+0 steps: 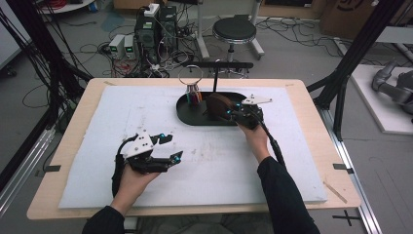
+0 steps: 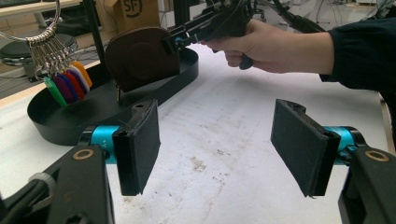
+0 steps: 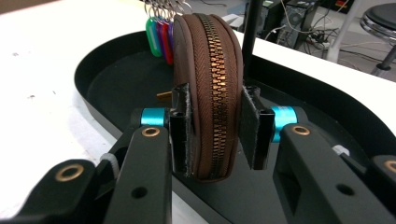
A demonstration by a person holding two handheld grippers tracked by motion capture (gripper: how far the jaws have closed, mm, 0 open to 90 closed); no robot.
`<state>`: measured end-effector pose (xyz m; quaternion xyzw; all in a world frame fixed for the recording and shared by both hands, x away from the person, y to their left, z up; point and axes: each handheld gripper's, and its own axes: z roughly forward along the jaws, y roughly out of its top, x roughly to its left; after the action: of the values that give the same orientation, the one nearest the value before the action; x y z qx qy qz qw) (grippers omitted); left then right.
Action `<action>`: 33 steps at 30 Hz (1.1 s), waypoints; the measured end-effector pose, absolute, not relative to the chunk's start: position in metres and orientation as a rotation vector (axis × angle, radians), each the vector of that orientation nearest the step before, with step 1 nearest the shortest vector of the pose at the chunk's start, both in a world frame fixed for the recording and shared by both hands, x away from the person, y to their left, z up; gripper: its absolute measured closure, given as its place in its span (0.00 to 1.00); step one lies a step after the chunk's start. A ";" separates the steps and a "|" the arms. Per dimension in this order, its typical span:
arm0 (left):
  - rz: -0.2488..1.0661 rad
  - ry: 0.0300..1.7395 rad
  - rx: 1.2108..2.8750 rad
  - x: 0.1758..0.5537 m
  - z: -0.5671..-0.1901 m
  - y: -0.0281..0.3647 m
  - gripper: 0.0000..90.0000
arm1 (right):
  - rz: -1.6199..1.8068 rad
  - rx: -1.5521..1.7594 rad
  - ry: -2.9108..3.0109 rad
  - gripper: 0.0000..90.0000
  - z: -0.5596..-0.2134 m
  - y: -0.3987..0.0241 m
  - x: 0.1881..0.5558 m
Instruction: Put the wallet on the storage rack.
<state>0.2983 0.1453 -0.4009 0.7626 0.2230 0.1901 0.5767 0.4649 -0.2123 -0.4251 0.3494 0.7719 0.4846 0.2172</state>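
A brown round zip pouch point(image 1: 219, 103) stands on edge in a black oval tray point(image 1: 187, 117) at the back middle of the white mat. My right gripper point(image 1: 228, 111) is shut on it; in the right gripper view both pads press the pouch point(image 3: 210, 70) sides, with the zipper facing the camera. My left gripper point(image 1: 174, 146) hovers over the mat at the front left, open and holding nothing. In the left gripper view my own gripper point(image 2: 219, 144) has its jaws wide apart, with the pouch point(image 2: 140, 56) and the right gripper point(image 2: 170, 39) farther off.
A key ring with several coloured tags point(image 1: 194, 93) hangs from a black stand point(image 1: 215, 78) at the tray's back; the tags point(image 2: 67, 84) hang left of the pouch. Beyond the table are a stool point(image 1: 234, 30), computer boxes point(image 1: 156, 29) and cables.
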 end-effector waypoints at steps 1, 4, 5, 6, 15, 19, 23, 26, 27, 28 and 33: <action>0.445 0.522 1.786 0.298 -0.401 0.145 0.36 | 1.331 0.959 2.137 0.76 -0.426 -0.212 0.465; 0.447 0.521 1.785 0.298 -0.401 0.146 0.36 | 1.319 0.946 2.134 0.76 -0.428 -0.210 0.466; 0.446 0.523 1.783 0.298 -0.401 0.146 0.36 | 1.314 0.943 2.134 0.76 -0.429 -0.209 0.466; 0.447 0.524 1.784 0.298 -0.401 0.146 0.36 | 1.317 0.938 2.131 0.76 -0.430 -0.208 0.466; 0.444 0.527 1.783 0.298 -0.402 0.147 0.36 | 1.264 0.968 2.159 0.70 -0.434 -0.208 0.467; 0.443 0.523 1.788 0.299 -0.402 0.146 0.36 | 1.229 0.970 2.170 0.65 -0.434 -0.209 0.467; 0.438 0.519 1.796 0.301 -0.403 0.144 0.36 | 1.205 0.958 2.158 0.55 -0.432 -0.208 0.466; 0.436 0.519 1.798 0.302 -0.403 0.144 0.36 | 1.176 0.935 2.160 0.52 -0.431 -0.208 0.465; 0.437 0.520 1.799 0.302 -0.404 0.143 0.36 | 1.165 0.932 2.158 0.49 -0.430 -0.208 0.465; 0.436 0.519 1.801 0.302 -0.404 0.143 0.36 | 1.158 0.932 2.152 0.47 -0.429 -0.208 0.464; 0.439 0.519 1.804 0.302 -0.404 0.143 0.36 | 1.130 0.904 2.143 0.45 -0.424 -0.209 0.461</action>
<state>0.3018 0.1427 -0.4044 0.7688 0.2213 0.1870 0.5701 0.4613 -0.2089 -0.4240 0.3363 0.7968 0.4203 0.2744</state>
